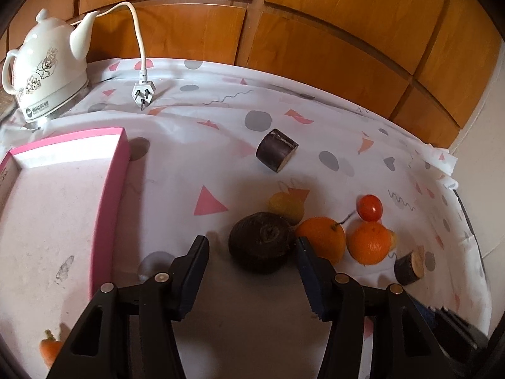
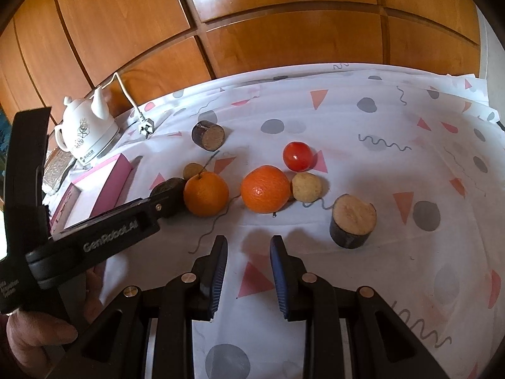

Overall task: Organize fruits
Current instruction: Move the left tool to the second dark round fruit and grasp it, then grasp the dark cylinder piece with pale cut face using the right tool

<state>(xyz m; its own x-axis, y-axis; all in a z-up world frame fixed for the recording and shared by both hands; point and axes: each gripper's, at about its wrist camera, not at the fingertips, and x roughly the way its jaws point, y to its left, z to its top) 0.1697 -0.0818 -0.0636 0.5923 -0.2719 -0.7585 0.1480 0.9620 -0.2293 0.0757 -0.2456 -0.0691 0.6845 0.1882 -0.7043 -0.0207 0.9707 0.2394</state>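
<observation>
My left gripper (image 1: 252, 246) is open, its fingers on either side of a dark round fruit (image 1: 260, 241) on the cloth, not closed on it. Right of it lie two oranges (image 1: 323, 237) (image 1: 371, 241), a red tomato (image 1: 370, 207) and a yellow fruit (image 1: 284, 203). In the right wrist view the oranges (image 2: 205, 193) (image 2: 265, 189), tomato (image 2: 297, 156) and a small potato-like fruit (image 2: 306, 187) lie ahead of my right gripper (image 2: 249, 246), which is open and empty. The left gripper (image 2: 164, 202) shows there at the left.
A pink box (image 1: 110, 195) lies at the left with a carrot (image 1: 49, 349) in it. Dark cut cylinders (image 1: 277, 150) (image 1: 409, 267) (image 2: 353, 221) lie on the patterned cloth. A white kettle (image 1: 47, 69) and its plug (image 1: 143, 93) stand at the back left before wooden panels.
</observation>
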